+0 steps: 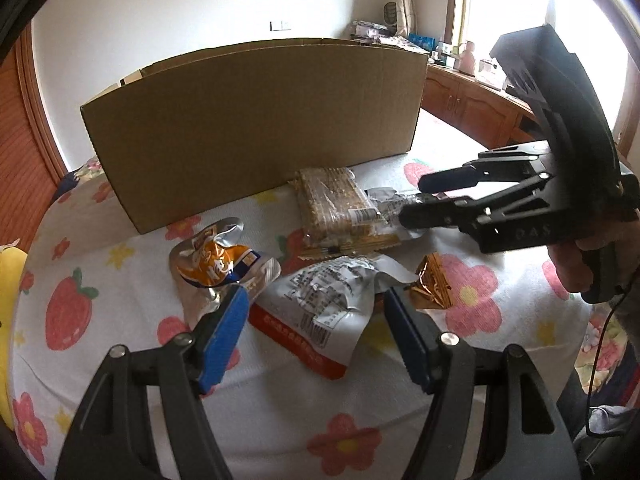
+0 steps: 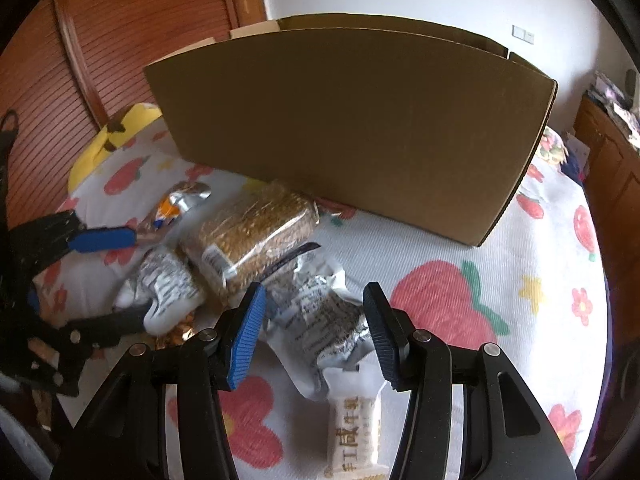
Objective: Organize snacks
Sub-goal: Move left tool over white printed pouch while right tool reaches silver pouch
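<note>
Left wrist view showed my left gripper (image 1: pixel 314 306) spread open around the white-and-red packet (image 1: pixel 320 308); my right gripper (image 2: pixel 314 330) likewise open, straddling the crumpled silver packet (image 2: pixel 320 308). Risk: slippery foil could slide from my pads before reaching the cardboard box (image 1: pixel 256 120)

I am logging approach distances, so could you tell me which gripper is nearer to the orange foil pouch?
Left. The left gripper has one finger right beside the orange foil pouch; the right gripper sits across the snack pile, beyond the cracker pack.
</note>
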{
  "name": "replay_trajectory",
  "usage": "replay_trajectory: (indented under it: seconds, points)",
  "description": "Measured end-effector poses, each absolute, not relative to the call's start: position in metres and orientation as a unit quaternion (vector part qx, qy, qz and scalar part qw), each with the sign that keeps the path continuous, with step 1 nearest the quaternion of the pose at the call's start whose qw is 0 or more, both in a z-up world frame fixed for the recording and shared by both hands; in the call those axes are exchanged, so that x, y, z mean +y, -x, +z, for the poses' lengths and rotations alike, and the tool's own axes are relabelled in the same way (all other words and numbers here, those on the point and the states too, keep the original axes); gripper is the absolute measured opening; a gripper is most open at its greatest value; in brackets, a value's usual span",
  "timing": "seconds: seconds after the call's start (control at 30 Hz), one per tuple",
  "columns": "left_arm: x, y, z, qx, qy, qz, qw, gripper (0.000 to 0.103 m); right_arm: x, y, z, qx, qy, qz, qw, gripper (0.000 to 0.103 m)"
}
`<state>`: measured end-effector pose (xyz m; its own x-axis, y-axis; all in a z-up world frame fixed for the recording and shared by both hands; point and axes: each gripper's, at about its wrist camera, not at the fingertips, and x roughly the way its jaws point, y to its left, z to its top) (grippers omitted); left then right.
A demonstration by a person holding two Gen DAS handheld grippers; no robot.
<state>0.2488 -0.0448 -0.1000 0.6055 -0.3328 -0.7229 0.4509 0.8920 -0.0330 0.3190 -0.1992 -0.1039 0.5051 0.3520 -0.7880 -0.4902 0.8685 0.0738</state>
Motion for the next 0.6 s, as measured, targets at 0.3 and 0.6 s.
replay_trajectory:
  seconds: [0.3, 0.6]
  points:
    - [-0.045, -0.25, -0.1, 0.387, -0.077, -0.219, 0.892, 0.07, -0.201, -0.31, -0.107, 0.433, 0.094, 0.257, 0.859, 0.06]
    - [-0.04, -0.255, -0.105, 0.393, -0.066, -0.216, 0.892, 0.07, -0.191, -0.299, -0.108, 0.43, 0.132, 0.272, 0.851, 0.068]
